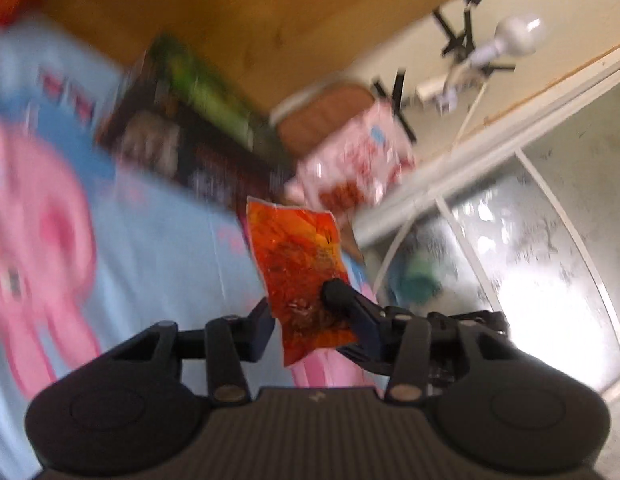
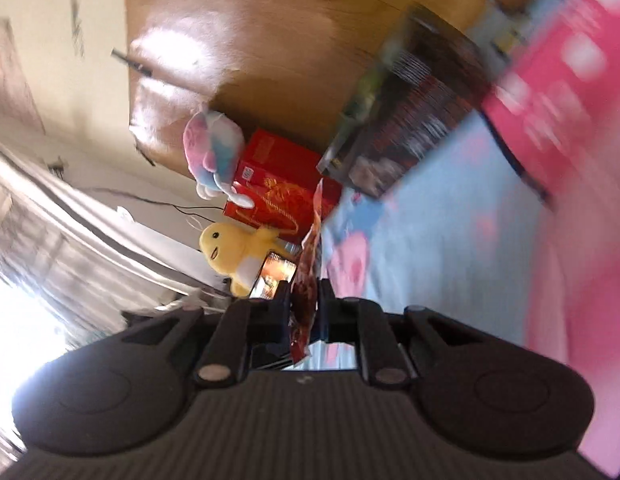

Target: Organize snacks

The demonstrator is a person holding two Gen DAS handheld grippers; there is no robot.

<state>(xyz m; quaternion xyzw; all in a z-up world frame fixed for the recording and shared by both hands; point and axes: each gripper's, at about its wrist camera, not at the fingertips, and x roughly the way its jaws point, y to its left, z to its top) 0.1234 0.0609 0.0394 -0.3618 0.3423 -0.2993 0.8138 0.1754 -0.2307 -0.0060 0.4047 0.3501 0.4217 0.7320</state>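
Left gripper [image 1: 300, 312] pinching orange packet [image 1: 296, 256] above bedsheet [image 1: 162, 240]; right gripper [image 2: 304, 300] clamped on red packet [image 2: 306, 280] above same sheet

Motion blur smears the bedsheet [image 1: 158, 232] print and the dark box [image 1: 182, 148]; its lettering is unreadable. Pink bag [image 1: 358, 160] text is also illegible. Left packet [image 1: 302, 268] hides one fingertip. In the right view, pink box [image 2: 558, 92] is cut off by the edge, and packet [image 2: 306, 280] is edge-on, face unseen.
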